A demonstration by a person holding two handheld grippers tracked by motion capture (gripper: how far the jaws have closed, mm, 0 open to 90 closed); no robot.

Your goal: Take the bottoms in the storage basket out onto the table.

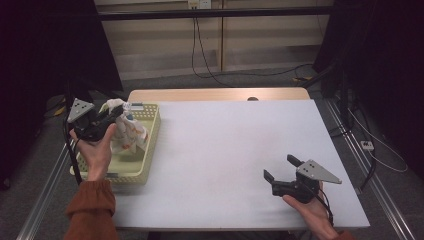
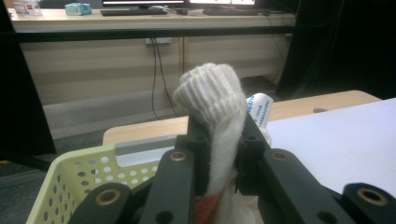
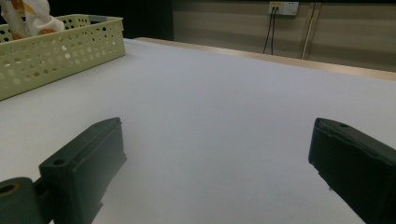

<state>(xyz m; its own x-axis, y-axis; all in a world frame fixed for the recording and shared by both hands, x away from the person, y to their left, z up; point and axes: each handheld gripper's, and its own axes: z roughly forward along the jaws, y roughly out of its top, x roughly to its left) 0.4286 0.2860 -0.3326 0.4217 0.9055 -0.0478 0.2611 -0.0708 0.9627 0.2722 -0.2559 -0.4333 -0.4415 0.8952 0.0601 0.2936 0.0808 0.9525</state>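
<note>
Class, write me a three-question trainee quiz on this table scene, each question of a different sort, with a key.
1. True or false: the left hand-held gripper is shut on the white sock.
2. Over what is the sock held? A) the bare table B) the yellow basket C) the floor
3. Fill in: the right hand-held gripper has its jaws ____.

Key: 1 true; 2 B; 3 open

basket [image 1: 150,150]: table's [image 1: 240,150] left edge | sock [image 1: 129,131]: above basket | right gripper [image 1: 281,167]: front right
</note>
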